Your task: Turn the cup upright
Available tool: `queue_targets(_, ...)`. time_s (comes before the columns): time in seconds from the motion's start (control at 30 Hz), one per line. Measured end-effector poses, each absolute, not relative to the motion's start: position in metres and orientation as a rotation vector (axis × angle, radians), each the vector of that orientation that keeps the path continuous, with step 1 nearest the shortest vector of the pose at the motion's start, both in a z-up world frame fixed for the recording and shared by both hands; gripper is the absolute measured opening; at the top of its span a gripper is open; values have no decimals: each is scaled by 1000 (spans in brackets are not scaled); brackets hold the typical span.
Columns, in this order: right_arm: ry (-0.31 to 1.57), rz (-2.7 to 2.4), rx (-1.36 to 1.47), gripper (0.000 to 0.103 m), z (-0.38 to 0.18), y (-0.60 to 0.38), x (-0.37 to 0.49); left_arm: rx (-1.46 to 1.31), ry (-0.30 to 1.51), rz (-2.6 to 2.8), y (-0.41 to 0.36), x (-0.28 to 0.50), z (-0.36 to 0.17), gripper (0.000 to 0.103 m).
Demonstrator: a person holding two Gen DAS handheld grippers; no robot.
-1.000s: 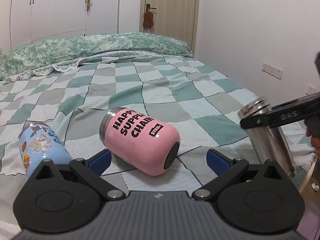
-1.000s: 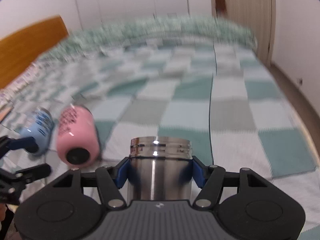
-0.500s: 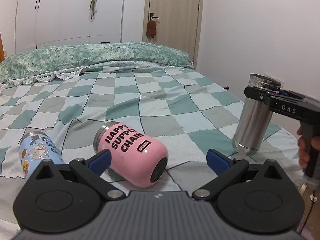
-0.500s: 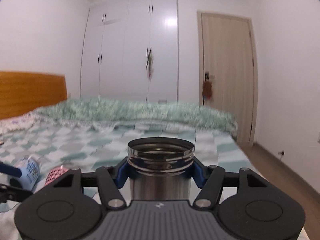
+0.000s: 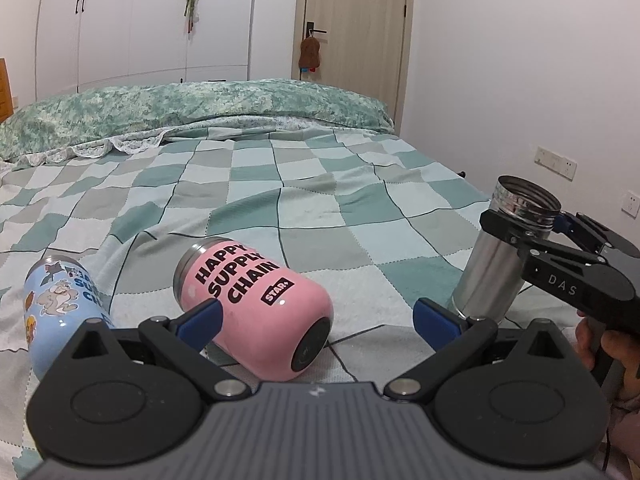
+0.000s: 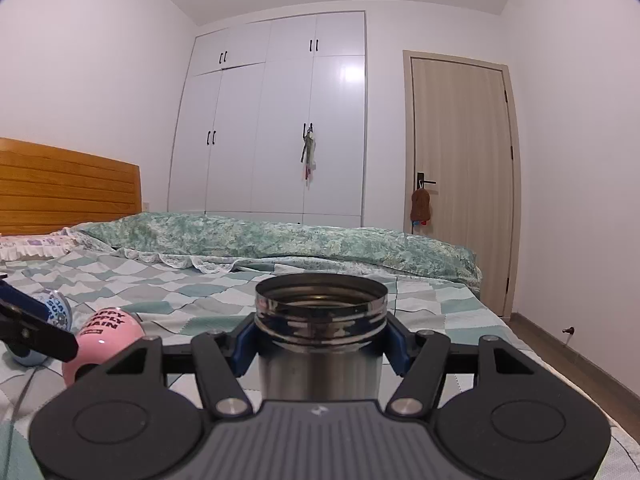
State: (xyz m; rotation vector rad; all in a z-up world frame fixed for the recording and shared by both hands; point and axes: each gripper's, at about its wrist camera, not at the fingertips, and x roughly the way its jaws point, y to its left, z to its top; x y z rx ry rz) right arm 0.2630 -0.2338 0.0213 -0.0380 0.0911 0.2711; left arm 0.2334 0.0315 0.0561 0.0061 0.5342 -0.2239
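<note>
A steel cup point(image 5: 500, 256) stands upright on the checked bedspread point(image 5: 312, 200) at the right, mouth up. My right gripper point(image 5: 524, 222) is shut on it just under its rim; in the right wrist view the cup point(image 6: 320, 344) fills the space between the blue pads point(image 6: 244, 344). A pink cup point(image 5: 256, 304) lies on its side, its base towards me, in front of my left gripper point(image 5: 316, 322), which is open and empty. A light blue cartoon cup point(image 5: 60, 308) lies on its side at the left.
The bed's right edge is near the steel cup, with a wall and sockets point(image 5: 556, 162) beyond. A green duvet point(image 5: 200, 108) lies rolled across the far end. Wardrobe point(image 6: 272, 120) and door point(image 6: 456, 176) stand behind. A wooden headboard point(image 6: 68, 192) is at the left.
My right gripper has turned the steel cup from tilted to upright and brought it down, so its base now rests on the bedspread. My left gripper has shifted only slightly.
</note>
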Motion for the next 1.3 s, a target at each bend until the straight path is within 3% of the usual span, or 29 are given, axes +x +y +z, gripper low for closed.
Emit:
queue_targets(0.13,106,280,-14,66,25,-236,260,1,519,-224,30,228,59,103)
queue_targets(0.17,104,281,10,78,28,-239,257,0,514,-224,31,226,61,103)
queue_targets(0.23,88,285,38,93,35,-246,246,3,501,-221,30,218,67,103)
queue_targets(0.33,66,300,32,103,49,-252,222,4,467,-221,29,200,78,103)
queue_targets(0.63,115,289,13,103,71,-248,129,-23,325,-211,24,114,86,103)
queue_targets(0.97,191,263,-20,103,28,-241,69,-13,245,-104,9,55,34,103)
queue_targets(1.3,123,211,-17,103,1,-244,53,40,112,-8,-6,37,1,103)
